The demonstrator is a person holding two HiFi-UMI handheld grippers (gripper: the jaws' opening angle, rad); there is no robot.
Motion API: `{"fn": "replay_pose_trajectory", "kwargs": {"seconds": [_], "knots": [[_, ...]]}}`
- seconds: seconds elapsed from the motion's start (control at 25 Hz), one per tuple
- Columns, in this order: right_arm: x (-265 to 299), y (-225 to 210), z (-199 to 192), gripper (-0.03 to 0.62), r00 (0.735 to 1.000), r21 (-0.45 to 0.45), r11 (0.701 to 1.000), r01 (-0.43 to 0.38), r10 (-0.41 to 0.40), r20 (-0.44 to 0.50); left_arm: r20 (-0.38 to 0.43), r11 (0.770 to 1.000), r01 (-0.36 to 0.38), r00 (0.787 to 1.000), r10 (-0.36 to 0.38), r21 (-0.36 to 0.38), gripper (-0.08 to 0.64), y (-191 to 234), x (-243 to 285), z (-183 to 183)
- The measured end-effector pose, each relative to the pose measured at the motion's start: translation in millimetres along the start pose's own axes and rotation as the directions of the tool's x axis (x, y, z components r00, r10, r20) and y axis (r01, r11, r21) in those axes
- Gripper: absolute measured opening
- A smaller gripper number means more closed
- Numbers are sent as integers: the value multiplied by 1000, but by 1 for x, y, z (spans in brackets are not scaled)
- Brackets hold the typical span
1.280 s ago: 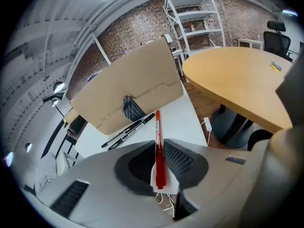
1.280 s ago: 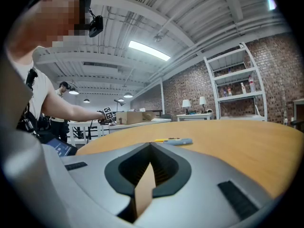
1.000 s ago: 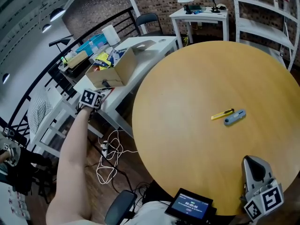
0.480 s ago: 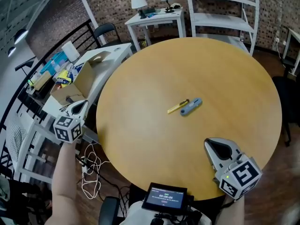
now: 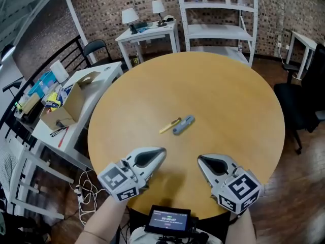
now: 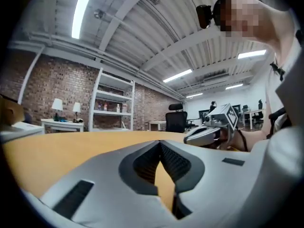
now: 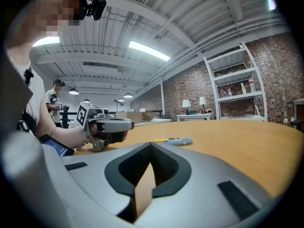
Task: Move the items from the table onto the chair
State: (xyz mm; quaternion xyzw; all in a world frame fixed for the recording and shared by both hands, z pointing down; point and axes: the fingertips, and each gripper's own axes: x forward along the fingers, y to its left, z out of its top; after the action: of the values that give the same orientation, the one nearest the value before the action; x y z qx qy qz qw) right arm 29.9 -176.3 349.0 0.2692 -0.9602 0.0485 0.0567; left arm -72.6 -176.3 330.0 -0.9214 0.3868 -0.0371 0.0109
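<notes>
Two items, a yellow pen (image 5: 169, 125) and a grey-blue cutter (image 5: 183, 125), wait side by side just ahead of both claws. The left gripper (image 5: 159, 152), swung in from the white desk (image 5: 104, 71), has clenched empty beside the equally closed, empty right gripper (image 5: 201, 160); pickup for the chair (image 5: 299, 103) looks next.

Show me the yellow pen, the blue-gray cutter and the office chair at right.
yellow pen (image 5: 169, 126): head view, middle of its barrel.
blue-gray cutter (image 5: 183, 125): head view, middle of its body.
office chair (image 5: 297, 99): head view, its seat.
</notes>
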Motion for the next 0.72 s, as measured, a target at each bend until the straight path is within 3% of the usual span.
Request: {"fn": "replay_pose_trajectory", "kwargs": {"seconds": [0.32, 0.72], "knots": [[-3, 1, -1, 2, 1000, -5, 1000, -1, 1, -3, -95, 991, 111, 988, -118, -75, 6, -35, 22, -26], [-6, 0, -1, 2, 1000, 1, 1000, -2, 2, 3, -107, 990, 110, 987, -119, -84, 3, -38, 26, -28]]}}
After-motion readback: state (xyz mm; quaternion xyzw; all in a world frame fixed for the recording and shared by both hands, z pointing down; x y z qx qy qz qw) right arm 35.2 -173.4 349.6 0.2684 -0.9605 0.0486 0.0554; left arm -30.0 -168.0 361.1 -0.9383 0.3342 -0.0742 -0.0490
